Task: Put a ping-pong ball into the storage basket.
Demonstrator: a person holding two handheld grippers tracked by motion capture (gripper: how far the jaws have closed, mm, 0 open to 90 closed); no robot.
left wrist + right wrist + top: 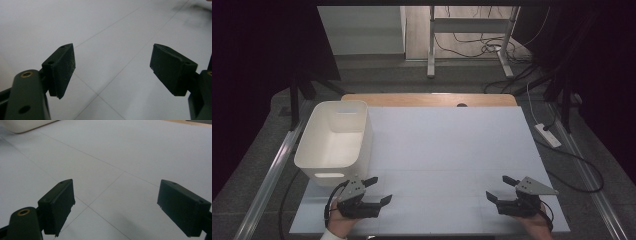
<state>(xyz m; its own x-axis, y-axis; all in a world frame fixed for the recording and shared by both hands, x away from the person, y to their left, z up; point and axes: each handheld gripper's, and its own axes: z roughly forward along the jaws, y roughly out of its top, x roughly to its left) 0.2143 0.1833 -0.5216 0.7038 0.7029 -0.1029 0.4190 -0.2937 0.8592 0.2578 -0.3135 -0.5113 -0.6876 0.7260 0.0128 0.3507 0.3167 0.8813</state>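
- Left gripper (379, 191) low over the near left part of the white sheet (447, 150), jaws spread wide, nothing between them.
- Held from below by the left hand (343, 224), a pale cuff just showing at the bottom edge of the high view.
- Grey three-cornered plate on top, black cable looping off its left side.
- Right gripper (500, 188) low over the near right part of the sheet, jaws also wide and bare, pointing in toward the left one.
- Held by the right hand (539, 223) at the bottom edge.
- Both grippers well apart, with bare sheet between them.
- In the left gripper view (112, 67), only the sheet with its thin crossing lines seen between the two black pads (64, 68).
- Same in the right gripper view (115, 205): sheet and faint lines between the pads (60, 202), a pale corner of the bin (25, 125) at top left.
- White bin (334, 140) on the left edge of the sheet, upright, inside looking bare, handle slot facing the person.
- Bin just beyond the left gripper, near it but apart.
- Sheet lying on a wooden table (432, 99), a strip of wood showing along the far edge.
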